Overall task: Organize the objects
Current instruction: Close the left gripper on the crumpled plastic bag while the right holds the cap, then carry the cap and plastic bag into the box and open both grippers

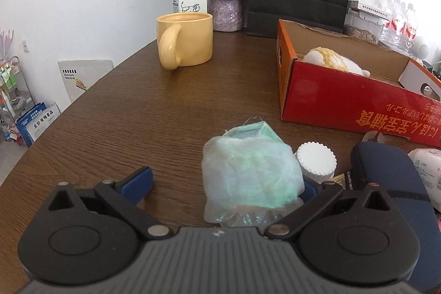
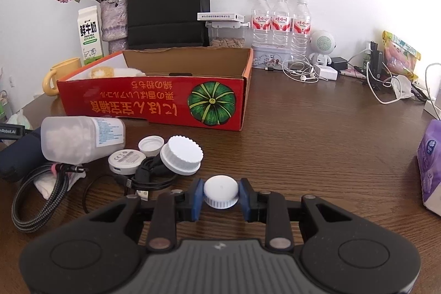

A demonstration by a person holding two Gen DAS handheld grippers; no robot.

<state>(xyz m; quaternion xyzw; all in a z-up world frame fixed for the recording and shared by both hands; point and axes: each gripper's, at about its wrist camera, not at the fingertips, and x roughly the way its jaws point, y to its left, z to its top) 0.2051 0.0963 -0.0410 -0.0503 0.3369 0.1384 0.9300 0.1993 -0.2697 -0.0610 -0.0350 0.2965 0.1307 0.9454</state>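
Left wrist view first: my left gripper [image 1: 226, 183] has its blue pads spread wide, pressing on nothing. A pale green bundle in clear plastic wrap [image 1: 249, 174] sits between them at lower centre, nearer the right pad, soft and crinkled; I judge it my next pickup. The red cardboard box [image 1: 344, 101] lies at right with a plush toy [image 1: 333, 59] inside, evidently the collection point. A yellow mug [image 1: 186, 42] stands upper centre.

Right wrist view: my right gripper [image 2: 220, 196] is clamped on a small white ribbed cap [image 2: 221, 191] at lower centre, held above the table [image 2: 317, 142], presumably for the box beyond. Loose caps and cables clutter the left.
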